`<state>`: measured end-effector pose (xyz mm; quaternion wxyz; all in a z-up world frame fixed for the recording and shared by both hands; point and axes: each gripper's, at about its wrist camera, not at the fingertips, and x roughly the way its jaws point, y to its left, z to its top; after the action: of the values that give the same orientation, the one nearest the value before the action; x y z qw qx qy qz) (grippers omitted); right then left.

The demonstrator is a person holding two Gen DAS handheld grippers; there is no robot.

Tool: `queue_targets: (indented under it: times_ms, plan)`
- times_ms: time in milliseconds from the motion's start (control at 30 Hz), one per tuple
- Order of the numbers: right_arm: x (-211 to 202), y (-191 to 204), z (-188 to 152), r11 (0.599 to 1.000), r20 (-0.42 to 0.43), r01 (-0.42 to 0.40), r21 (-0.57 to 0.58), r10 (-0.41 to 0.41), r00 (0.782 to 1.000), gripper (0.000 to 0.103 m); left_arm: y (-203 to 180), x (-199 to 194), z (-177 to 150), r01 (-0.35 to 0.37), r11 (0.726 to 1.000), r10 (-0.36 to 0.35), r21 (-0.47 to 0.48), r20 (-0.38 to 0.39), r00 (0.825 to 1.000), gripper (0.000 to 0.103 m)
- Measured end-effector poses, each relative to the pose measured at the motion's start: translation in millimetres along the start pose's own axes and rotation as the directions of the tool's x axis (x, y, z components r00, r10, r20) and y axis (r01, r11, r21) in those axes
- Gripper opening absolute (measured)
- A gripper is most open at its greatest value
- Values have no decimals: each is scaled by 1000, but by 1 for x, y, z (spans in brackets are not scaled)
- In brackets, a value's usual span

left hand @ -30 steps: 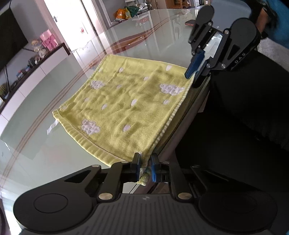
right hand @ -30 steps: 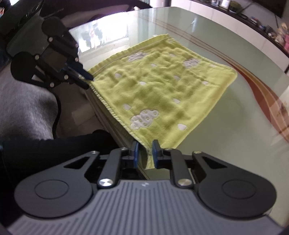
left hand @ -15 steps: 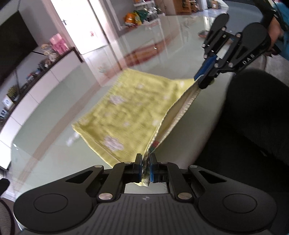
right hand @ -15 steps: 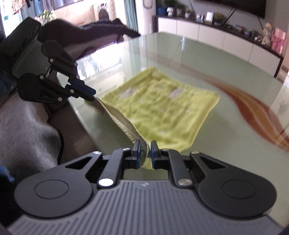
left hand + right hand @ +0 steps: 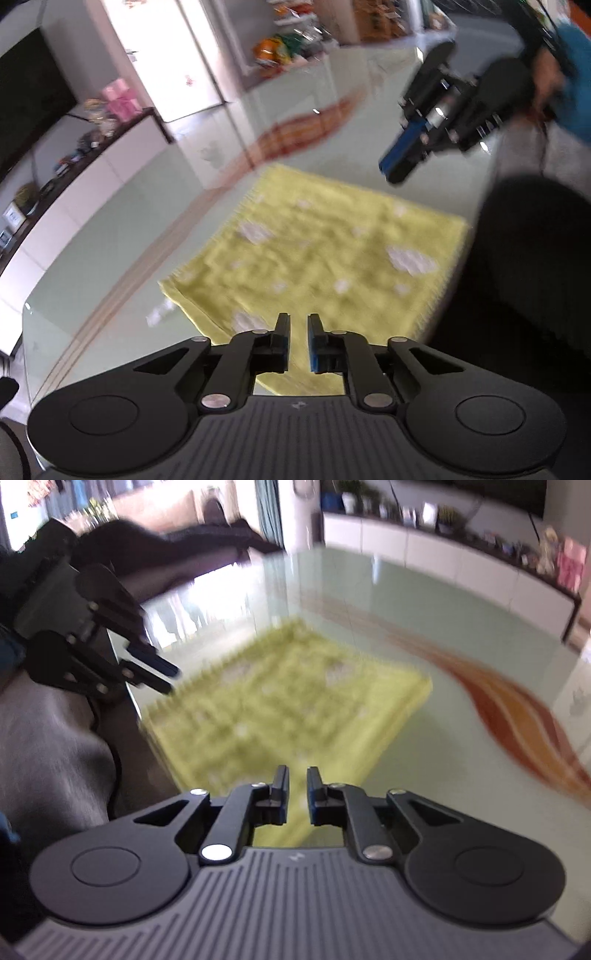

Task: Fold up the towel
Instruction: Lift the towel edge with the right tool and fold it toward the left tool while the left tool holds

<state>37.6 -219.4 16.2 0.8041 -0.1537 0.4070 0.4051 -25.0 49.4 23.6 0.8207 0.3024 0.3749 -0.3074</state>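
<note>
The yellow-green towel (image 5: 325, 258) with white cloud shapes lies folded flat on the glass table (image 5: 110, 240); it also shows in the right wrist view (image 5: 280, 709). My left gripper (image 5: 298, 325) is open and empty, raised above the towel's near corner. My right gripper (image 5: 297, 779) is open and empty above the other near corner. Each gripper shows in the other's view: the right one (image 5: 402, 162) at the upper right, the left one (image 5: 162, 675) at the left. Both frames are blurred by motion.
The table's near edge runs beside the towel, with a dark chair (image 5: 524, 277) and grey fabric (image 5: 48, 746) past it. A red-orange curved pattern (image 5: 517, 716) marks the glass. A white cabinet with small items (image 5: 74, 158) stands beyond the table.
Both grippers have let go of the towel's corners, opened, and lifted away. The raised edge has dropped, and the towel now lies flat.
</note>
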Motion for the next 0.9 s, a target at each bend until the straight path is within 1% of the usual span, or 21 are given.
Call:
queue_targets:
  times_ms: [33,67,100,200,333,467,500,533,567,600,667,700,800,867,900]
  plan:
    - [0,0,-5,1000,-16,0,12,0,1000,21,-9,4,-8,19,1000,-19,6,-21,1000,15]
    - [0,-1,-11,1000,-27,-6,25,7,1000,27,-10,5,-10,24,1000,-24,3,-23,999,16]
    - [-1,-1,-17,999,-38,-12,38,14,999,29,-11,6,-13,29,1000,-29,1,-26,999,16]
    - [-4,2,-30,997,-57,-43,59,46,997,29,-19,8,-18,67,998,-67,-13,-12,998,17]
    - [-1,16,-30,997,-73,-68,40,70,995,29,-26,12,-18,79,997,-79,-8,-9,997,18]
    - [11,29,-26,998,-121,-65,4,65,991,29,-29,19,-18,79,997,-80,-11,-18,997,18]
    - [13,31,-25,998,-128,-63,-5,62,990,28,-31,19,-19,73,997,-73,-8,-12,997,19]
    - [14,33,-24,998,-134,-63,-12,61,989,25,-30,19,-19,83,997,-83,-11,-13,996,19]
    - [14,33,-24,998,-138,-65,-16,63,988,19,-30,19,-20,80,997,-80,-16,-13,997,20]
    - [14,34,-24,998,-143,-68,-19,64,988,16,-29,18,-21,78,997,-79,-22,-11,997,22]
    - [15,35,-23,997,-142,-69,-27,64,988,12,-29,17,-22,81,996,-81,-27,-10,997,28]
    - [15,34,-22,997,-135,-72,-22,68,989,11,-29,17,-24,82,996,-83,-26,-11,997,28]
    - [9,29,-18,995,-92,-99,23,101,991,10,-32,16,-26,91,996,-91,-20,-10,996,30]
    - [3,24,-13,991,-54,-122,53,125,991,10,-34,16,-27,101,995,-101,-18,-8,995,34]
    - [-2,20,-8,988,-26,-139,74,141,990,9,-35,17,-27,103,995,-103,-14,-8,995,35]
